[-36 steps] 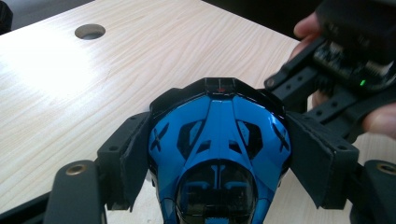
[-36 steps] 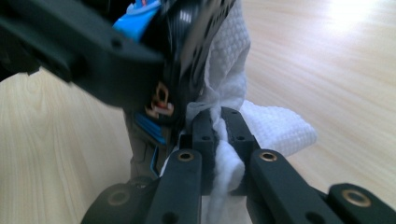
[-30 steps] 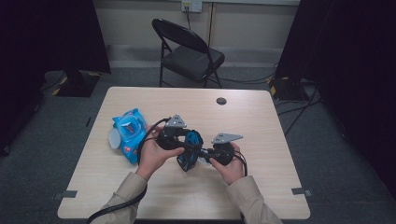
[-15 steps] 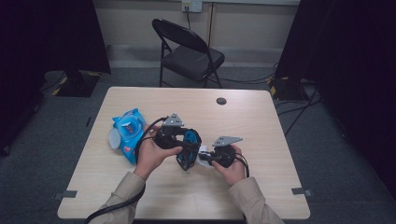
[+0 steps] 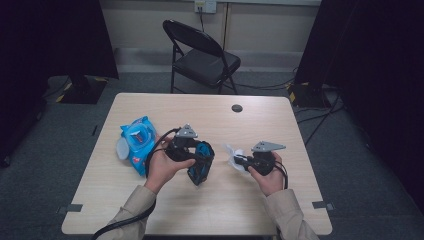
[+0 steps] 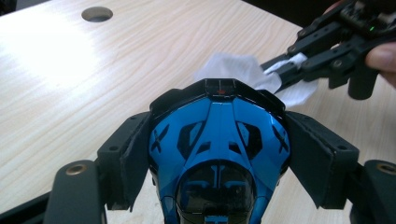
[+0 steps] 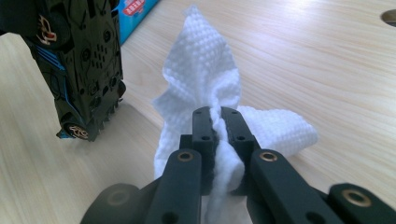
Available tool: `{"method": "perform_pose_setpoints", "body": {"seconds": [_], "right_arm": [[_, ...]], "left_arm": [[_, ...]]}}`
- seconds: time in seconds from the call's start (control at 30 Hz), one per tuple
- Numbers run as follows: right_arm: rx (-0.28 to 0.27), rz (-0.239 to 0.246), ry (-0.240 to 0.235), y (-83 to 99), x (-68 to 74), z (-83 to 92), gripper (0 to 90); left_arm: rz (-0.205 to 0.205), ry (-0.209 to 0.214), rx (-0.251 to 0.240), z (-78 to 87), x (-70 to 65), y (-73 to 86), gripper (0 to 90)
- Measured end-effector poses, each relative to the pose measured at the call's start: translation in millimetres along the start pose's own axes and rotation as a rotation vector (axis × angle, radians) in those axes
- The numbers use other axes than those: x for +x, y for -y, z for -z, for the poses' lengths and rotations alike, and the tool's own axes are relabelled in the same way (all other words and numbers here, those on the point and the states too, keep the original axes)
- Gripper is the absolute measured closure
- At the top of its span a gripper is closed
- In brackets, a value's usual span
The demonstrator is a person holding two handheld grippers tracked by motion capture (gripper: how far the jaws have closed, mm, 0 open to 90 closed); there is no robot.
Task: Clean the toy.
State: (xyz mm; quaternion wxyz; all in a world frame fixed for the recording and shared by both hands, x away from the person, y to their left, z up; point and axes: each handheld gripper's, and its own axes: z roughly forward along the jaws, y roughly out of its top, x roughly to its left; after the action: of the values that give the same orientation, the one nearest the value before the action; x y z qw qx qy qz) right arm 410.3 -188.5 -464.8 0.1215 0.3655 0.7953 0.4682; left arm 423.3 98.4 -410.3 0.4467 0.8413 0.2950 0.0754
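I am wearing a beige long-sleeved top; both sleeves (image 5: 131, 210) are showing their cuffs at the wrists. My left gripper (image 5: 200, 165) and my right gripper (image 5: 239, 161) are both black, and each is carrying a grey three-cornered plate (image 5: 268, 146) on top. A black cable (image 5: 125, 224) is trailing along my left sleeve. In the right gripper view, the jaw arms are showing brass-coloured rivets (image 7: 268, 156) and small dark screws. A tiny green light (image 6: 371, 28) is glowing on the right gripper.
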Motion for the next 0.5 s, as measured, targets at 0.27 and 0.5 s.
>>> {"method": "perform_pose_setpoints", "body": {"seconds": [0.27,0.5], "right_arm": [[-0.001,-0.013,0.027,7.2,-9.0,8.2,86.1],[-0.002,-0.016,0.048,8.4,-11.1,11.9,85.9]], "left_arm": [[-0.005,-0.004,0.001,-9.1,-1.6,-3.4,26.3],[-0.004,-0.012,0.001,-15.1,-2.4,-4.8,26.4]]}}
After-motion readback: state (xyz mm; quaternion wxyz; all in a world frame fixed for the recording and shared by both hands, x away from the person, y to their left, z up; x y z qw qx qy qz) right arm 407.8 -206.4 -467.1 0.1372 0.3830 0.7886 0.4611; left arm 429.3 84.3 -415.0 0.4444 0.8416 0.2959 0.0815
